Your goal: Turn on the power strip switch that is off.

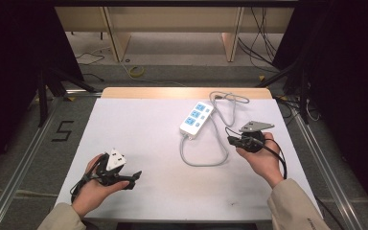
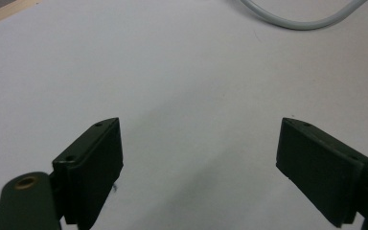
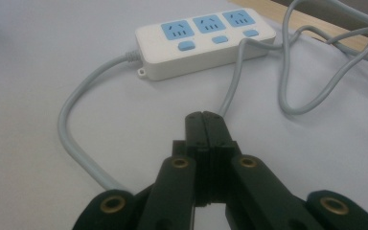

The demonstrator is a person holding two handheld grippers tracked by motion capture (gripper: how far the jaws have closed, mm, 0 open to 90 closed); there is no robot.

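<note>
White cloth covers the table (image 1: pixel 139 143), and behind it, at the top of the high view, a grey floor with loose cables and wooden furniture legs is visible.

Right of the centre of the high view, a white power strip (image 1: pixel 197 118) with three blue sockets lies flat on the table. Its grey cord (image 1: pixel 206 160) leaves the near end, makes a wide loop toward the lower part of the frame and then goes up again to the far edge, where it makes more loops. The strip lies with the sockets up, probably so that they are easy to reach from above.

The right gripper (image 1: pixel 231 140) is just beside the cord, right of the loop, and points to the left of the frame. In the right gripper view its jaws are pressed together with nothing between them, and the tip (image 3: pixel 204 117) is directly in front of the cord (image 3: pixel 235 86), with the power strip (image 3: pixel 205 40) higher in the frame. I judge that the closed tip is aimed at the cord or at the strip to push it, not to grasp.

The left gripper (image 1: pixel 135 178) is in the lower left of the high view, well apart from the strip. Its jaws stand wide and empty over bare cloth (image 2: pixel 172 86), so it seems to wait.

No container is on the table.
</note>
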